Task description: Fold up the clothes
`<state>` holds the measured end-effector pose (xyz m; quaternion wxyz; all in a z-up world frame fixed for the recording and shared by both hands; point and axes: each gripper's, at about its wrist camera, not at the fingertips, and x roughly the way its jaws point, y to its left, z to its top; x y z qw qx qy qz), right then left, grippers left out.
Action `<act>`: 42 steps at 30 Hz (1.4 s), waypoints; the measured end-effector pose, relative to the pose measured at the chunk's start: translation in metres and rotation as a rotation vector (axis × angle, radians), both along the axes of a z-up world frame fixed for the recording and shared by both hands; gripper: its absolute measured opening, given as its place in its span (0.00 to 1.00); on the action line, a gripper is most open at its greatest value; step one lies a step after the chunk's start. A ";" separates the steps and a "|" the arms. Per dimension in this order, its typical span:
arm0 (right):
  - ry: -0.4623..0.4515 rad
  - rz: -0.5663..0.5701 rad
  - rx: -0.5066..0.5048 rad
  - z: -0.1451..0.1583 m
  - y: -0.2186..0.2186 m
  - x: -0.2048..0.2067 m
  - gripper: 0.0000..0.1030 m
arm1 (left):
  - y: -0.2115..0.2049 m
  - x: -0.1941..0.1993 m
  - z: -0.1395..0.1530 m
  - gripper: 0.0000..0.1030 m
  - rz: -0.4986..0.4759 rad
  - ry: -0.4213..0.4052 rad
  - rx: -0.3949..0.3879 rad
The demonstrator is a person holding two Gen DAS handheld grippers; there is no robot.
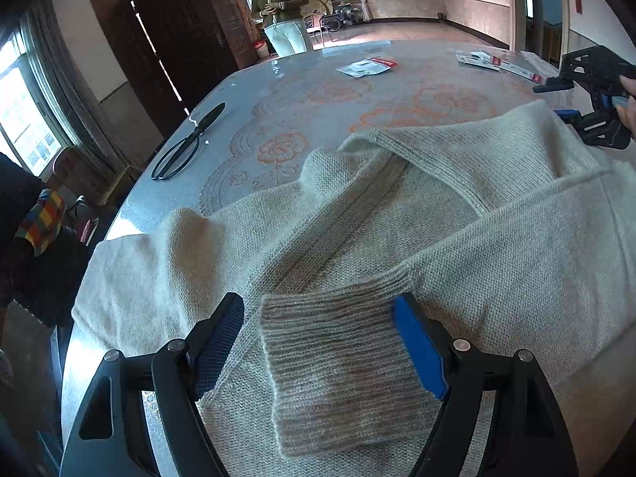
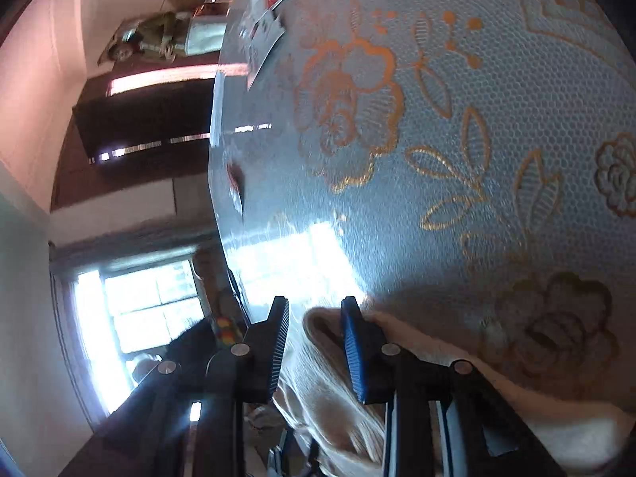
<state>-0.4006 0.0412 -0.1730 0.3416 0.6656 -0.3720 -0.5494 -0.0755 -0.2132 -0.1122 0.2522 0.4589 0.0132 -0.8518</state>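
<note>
The table (image 1: 318,111), covered in a pale cloth with orange flower outlines, fills the middle and upper right of the left wrist view. A cream knit sweater (image 1: 497,262) lies spread over its near half, occupying the centre and lower right of that frame, neckline toward the upper right. One sleeve is folded across the body, its ribbed cuff (image 1: 342,369) lying flat at lower centre. The left gripper (image 1: 318,349) stands released, jaws wide apart, one on either side of the cuff; pads not seen pressing it. The right gripper (image 2: 316,342), seen in its own blurred and rolled view at lower centre, has jaws partly apart with a fold of the sweater's edge between them; the blue pad lies against the knit, the other stands clear, so no firm grasp is shown. A person (image 1: 280,12) stands beyond the table, upper centre. Black scissors (image 1: 187,145) lie at the table's left edge. Paper packets (image 1: 367,66) lie at the far side.
</note>
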 end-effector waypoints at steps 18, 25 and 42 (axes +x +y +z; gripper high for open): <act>0.271 0.548 0.120 0.047 -0.057 0.077 0.07 | 0.003 -0.003 -0.002 0.77 0.035 0.022 0.002; 0.174 -0.020 -0.121 0.064 -0.091 -0.020 0.07 | 0.003 0.000 -0.003 0.77 0.044 0.011 0.006; 0.511 0.492 -0.147 0.125 -0.174 0.111 0.25 | 0.002 0.015 -0.003 0.77 0.113 0.055 0.009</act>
